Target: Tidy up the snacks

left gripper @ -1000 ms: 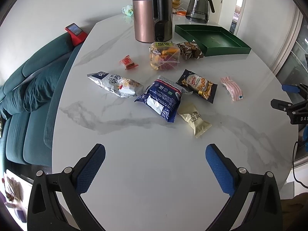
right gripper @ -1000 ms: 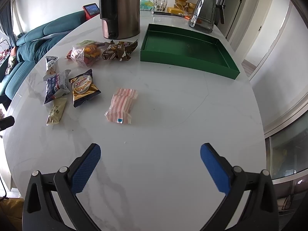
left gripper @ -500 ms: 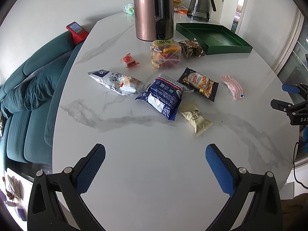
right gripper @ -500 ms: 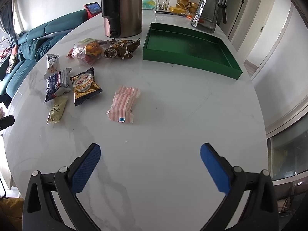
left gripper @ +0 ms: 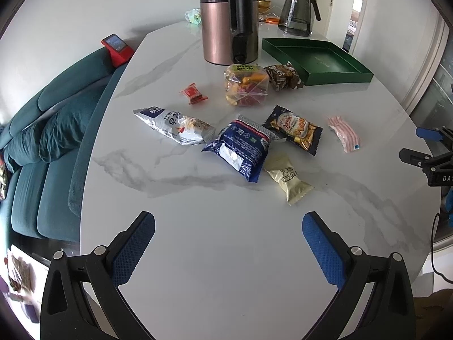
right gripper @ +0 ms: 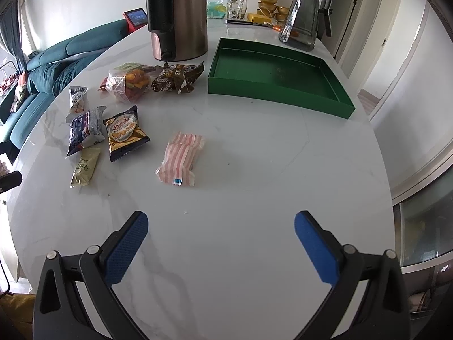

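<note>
Several snack packets lie scattered on the white marble table [left gripper: 226,255]. Among them are a blue packet [left gripper: 240,144], a cream packet [left gripper: 287,178], a black-and-gold biscuit packet [left gripper: 294,129], a white packet [left gripper: 174,124], a small red one [left gripper: 194,93] and a clear bag of colourful sweets [left gripper: 246,86]. A pink striped packet [right gripper: 181,160] lies ahead of my right gripper [right gripper: 220,235], which is open and empty. An empty green tray [right gripper: 277,85] sits at the back. My left gripper [left gripper: 228,240] is open above bare table, short of the pile.
A tall copper-and-black jug [left gripper: 226,19] and a glass pitcher [left gripper: 297,8] stand at the back of the table. A brown crumpled packet [right gripper: 178,79] lies beside the tray. A teal sofa [left gripper: 42,141] runs along the table's left side.
Both views have shifted slightly, with the snacks sitting a little lower and nearer in frame. Both grippers stay open; no snack has moved.
</note>
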Demonstrator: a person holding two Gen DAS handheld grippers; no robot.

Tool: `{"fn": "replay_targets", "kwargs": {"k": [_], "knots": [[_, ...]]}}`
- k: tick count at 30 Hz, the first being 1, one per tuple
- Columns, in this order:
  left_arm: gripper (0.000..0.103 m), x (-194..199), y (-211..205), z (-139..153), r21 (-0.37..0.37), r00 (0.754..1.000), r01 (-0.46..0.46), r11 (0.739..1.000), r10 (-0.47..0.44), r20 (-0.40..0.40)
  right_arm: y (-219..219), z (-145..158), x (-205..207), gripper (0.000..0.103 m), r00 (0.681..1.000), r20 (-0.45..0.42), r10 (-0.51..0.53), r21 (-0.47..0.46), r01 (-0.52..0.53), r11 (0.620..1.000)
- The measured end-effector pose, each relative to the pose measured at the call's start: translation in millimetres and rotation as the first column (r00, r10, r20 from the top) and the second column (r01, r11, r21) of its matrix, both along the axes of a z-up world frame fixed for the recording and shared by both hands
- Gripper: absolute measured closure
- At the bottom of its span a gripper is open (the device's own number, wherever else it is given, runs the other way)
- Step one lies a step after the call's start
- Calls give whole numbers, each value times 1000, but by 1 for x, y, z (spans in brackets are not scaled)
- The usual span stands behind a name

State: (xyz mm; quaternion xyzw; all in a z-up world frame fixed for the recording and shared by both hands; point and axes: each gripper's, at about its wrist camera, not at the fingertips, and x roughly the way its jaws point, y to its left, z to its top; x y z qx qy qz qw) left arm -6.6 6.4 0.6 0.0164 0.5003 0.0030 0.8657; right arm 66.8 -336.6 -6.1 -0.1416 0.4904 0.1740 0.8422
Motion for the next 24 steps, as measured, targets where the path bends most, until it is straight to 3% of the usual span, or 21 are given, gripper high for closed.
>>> {"fn": "replay_targets", "kwargs": {"k": [24], "knots": [[1, 8, 16, -6, -17, 999, -53, 998, 53, -7, 2, -2, 5, 0, 1000, -10, -3, -12, 3, 1000]]}}
